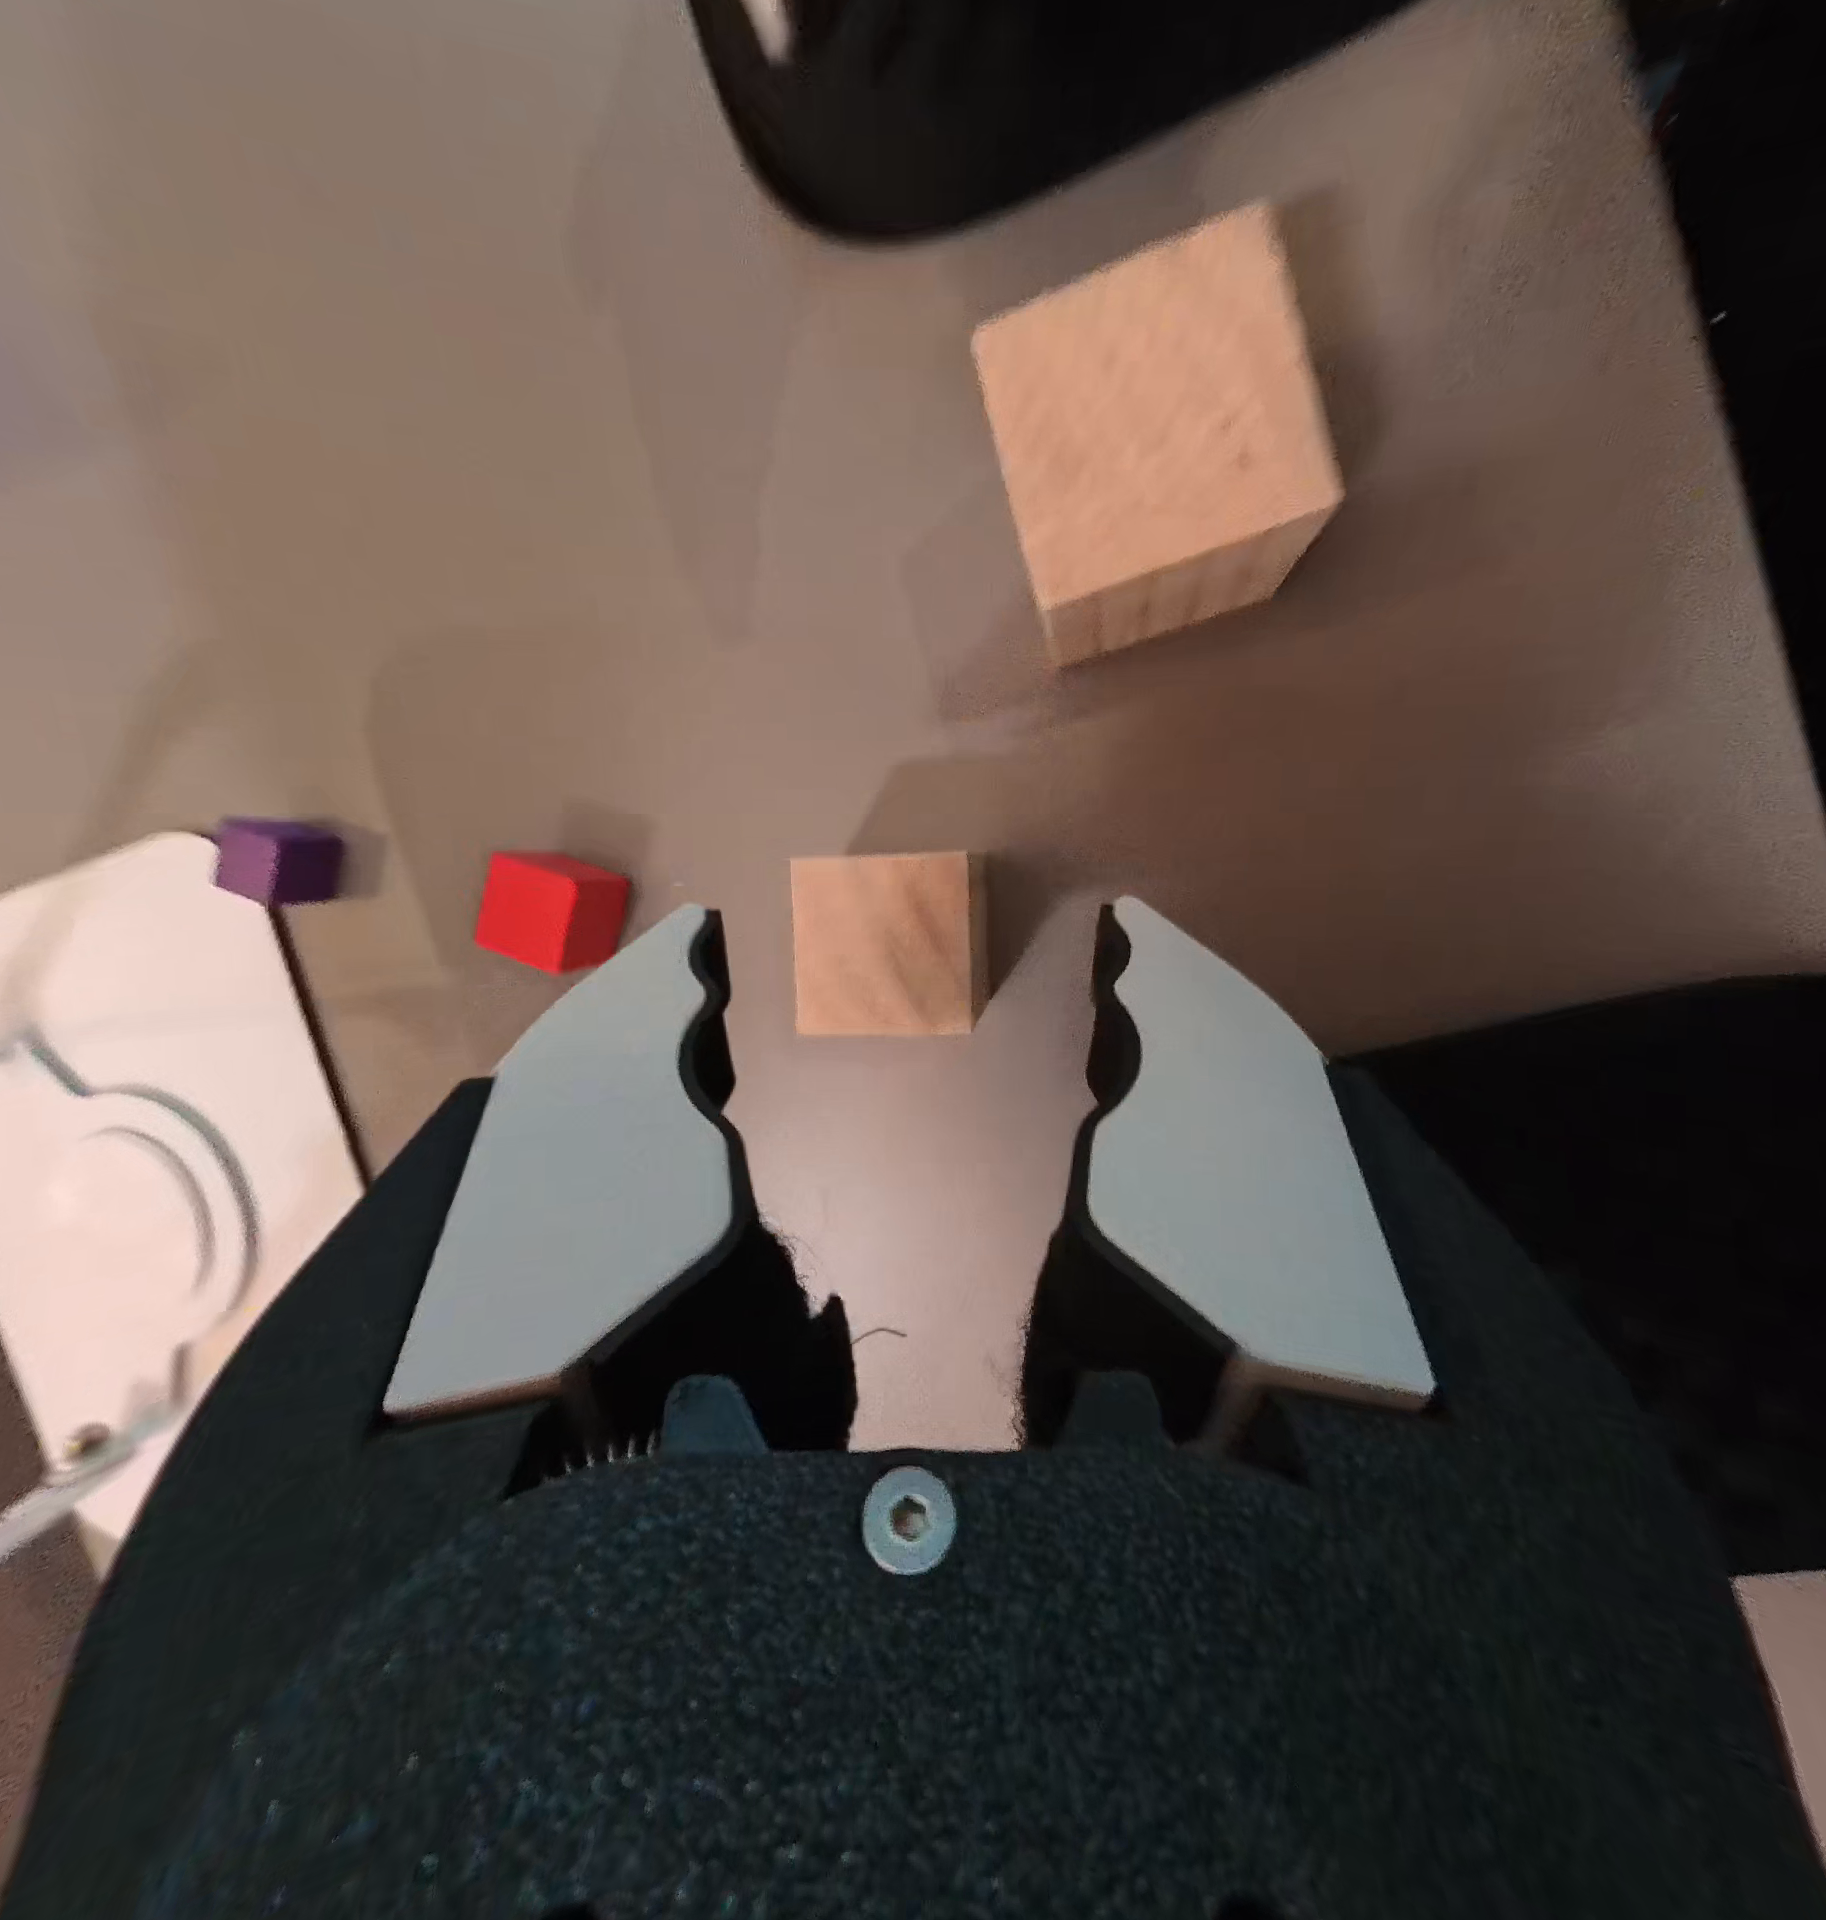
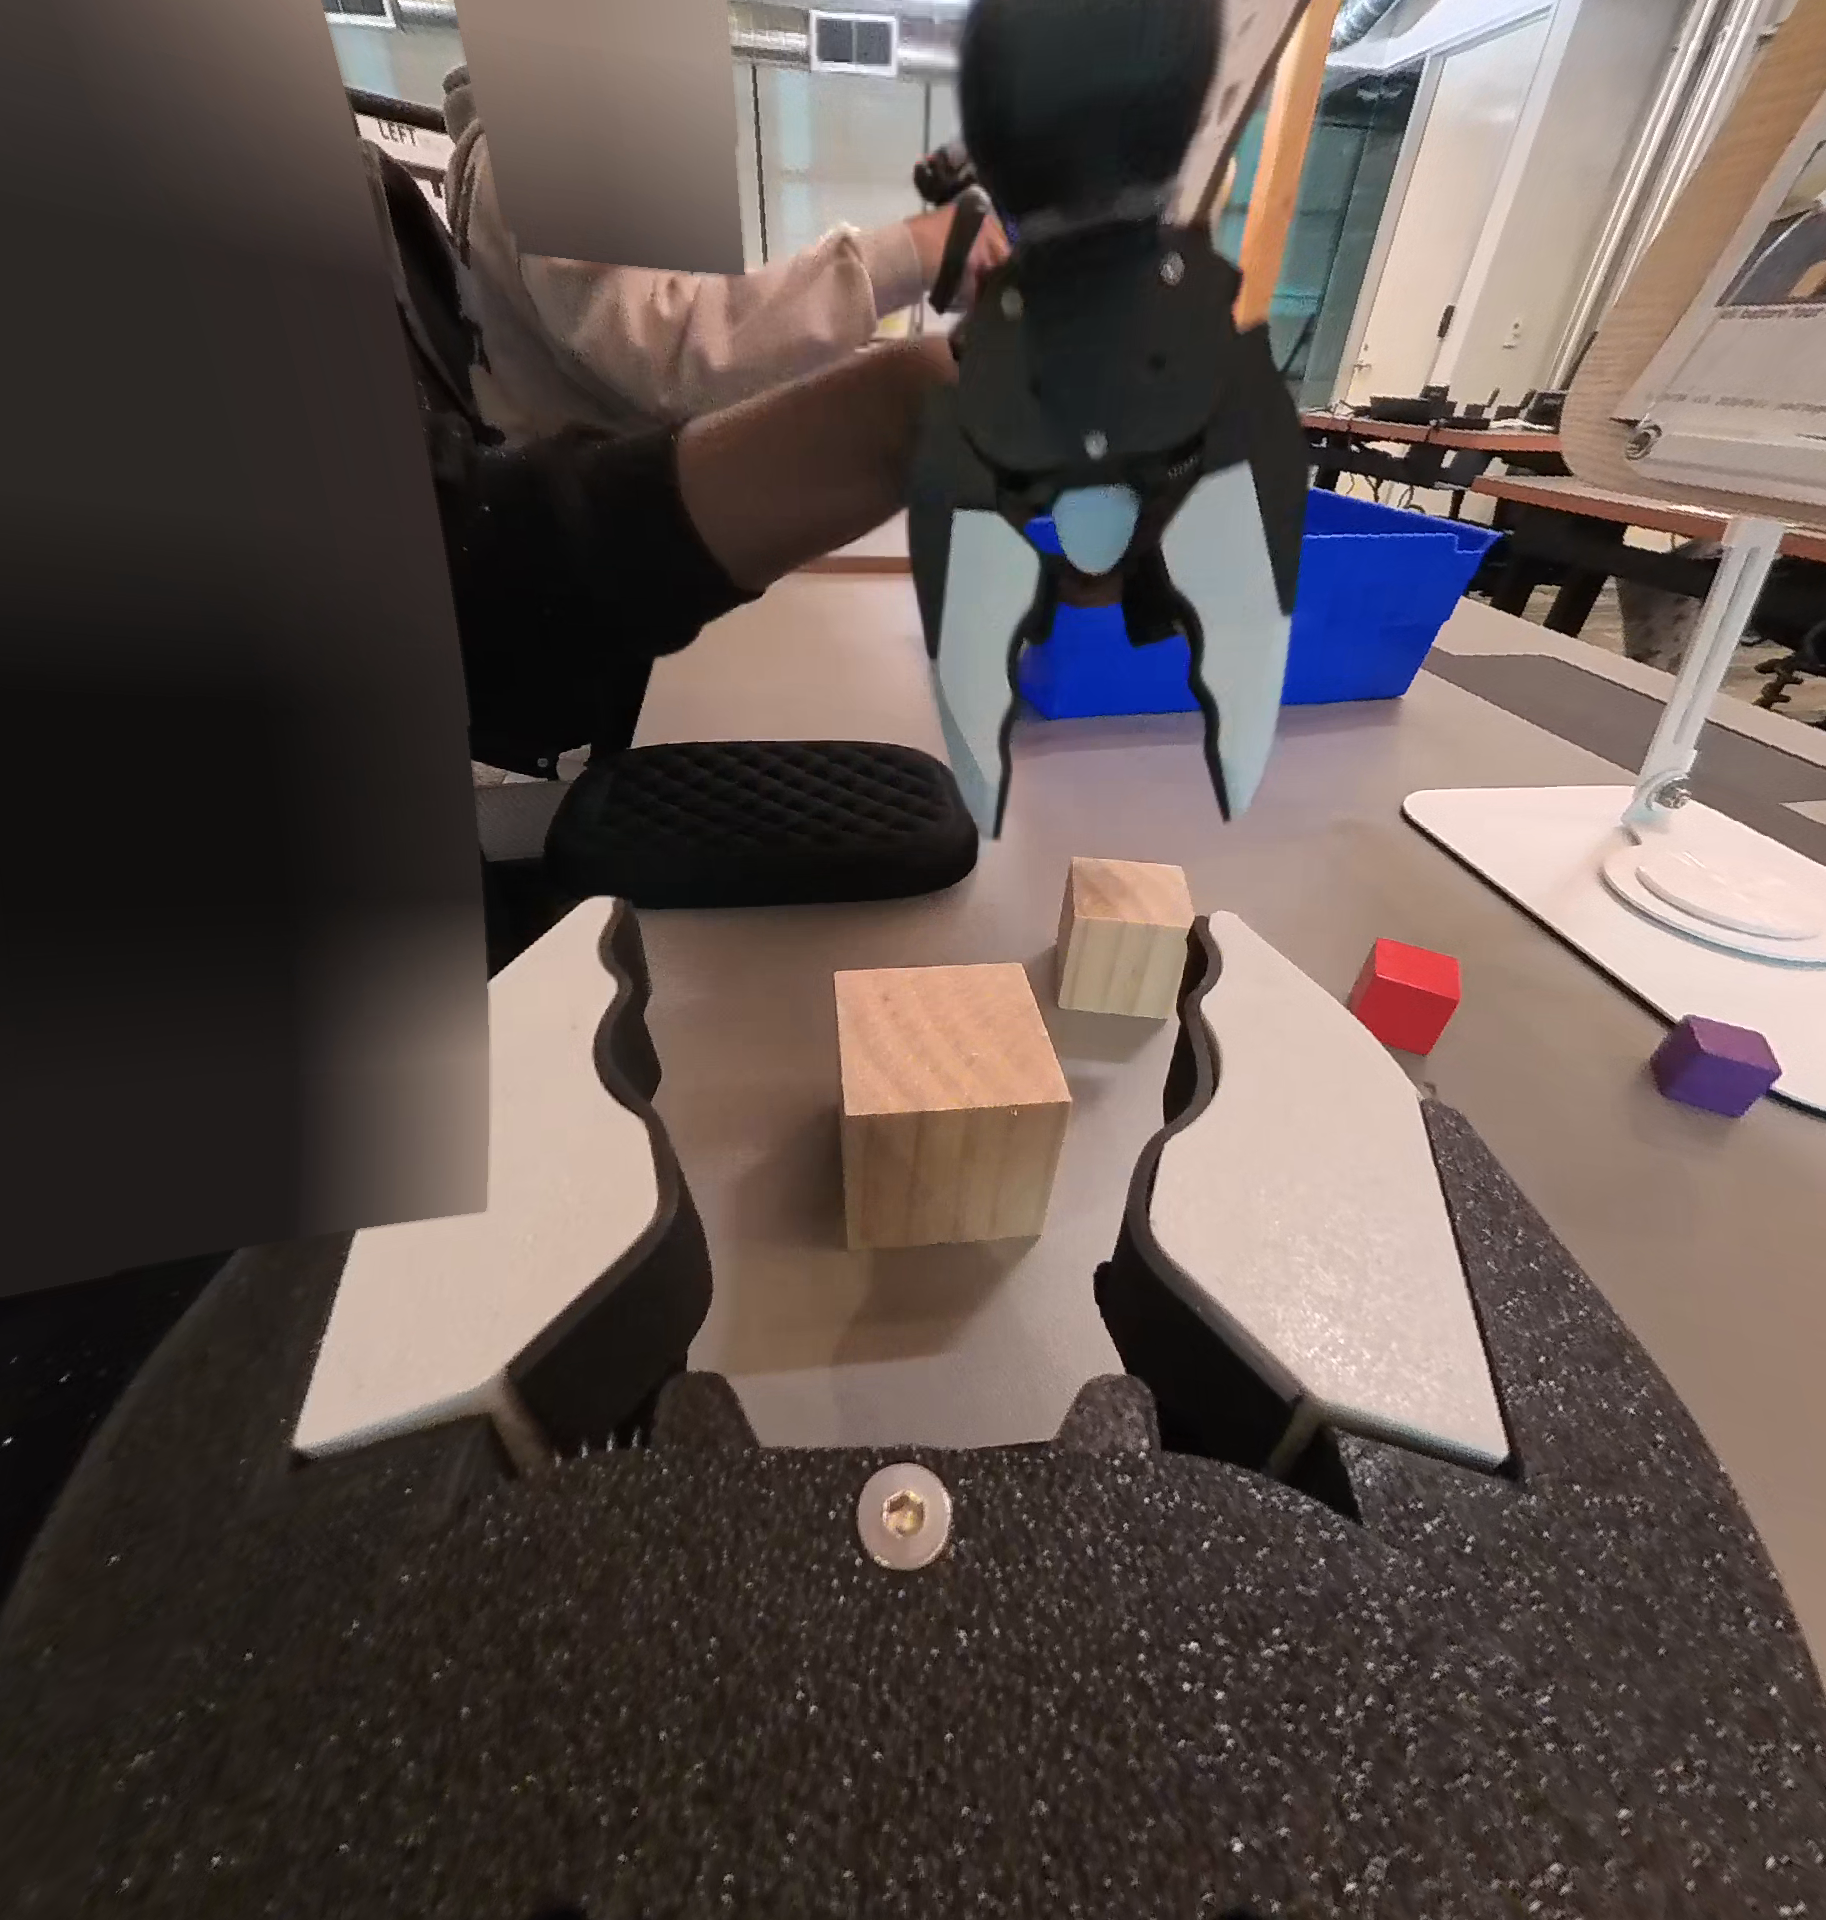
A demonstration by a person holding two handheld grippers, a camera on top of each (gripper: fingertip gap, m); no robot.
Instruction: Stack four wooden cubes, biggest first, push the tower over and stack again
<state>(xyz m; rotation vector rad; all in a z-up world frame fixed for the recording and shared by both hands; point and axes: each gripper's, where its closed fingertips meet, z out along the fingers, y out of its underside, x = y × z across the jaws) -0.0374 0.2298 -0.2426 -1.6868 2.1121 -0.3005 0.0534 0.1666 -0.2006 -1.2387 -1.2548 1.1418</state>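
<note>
Near the centre of the left wrist view, my left gripper (image 1: pixel 909 914) hung above the small wooden cube (image 1: pixel 883 943). Jaws were partly open, with a clear gap between each pad and the cube, nothing held. In the right wrist view the same gripper (image 2: pixel 1111 821) showed at upper centre, fingertips pointing down, above the cube and not touching it.

Large wooden cube (image 1: pixel 1148 436) sat at upper right of the left view, well apart from the fingers. Red cube (image 1: pixel 547 911) was just left of my left fingertip; purple cube (image 1: pixel 277 858) further left, at the edge of the white stand base (image 1: pixel 109 1039). All of them sat on the grey table (image 1: pixel 473 520).

Centre of the right view: my right gripper (image 2: pixel 914 940) was wide open with the large wooden cube (image 2: pixel 945 1107) between the fingers, gaps on both sides, not gripped. Small wooden cube (image 2: pixel 1122 940) stood beyond it, just beside the right fingertip; couldn't tell if it touched. Red cube (image 2: pixel 1404 994) and purple cube (image 2: pixel 1714 1065) were at right, by the stand base (image 2: pixel 1511 831). Black mesh pad (image 2: pixel 763 821) sat at middle left, blue bin (image 2: pixel 1356 613) behind the left gripper.
</note>
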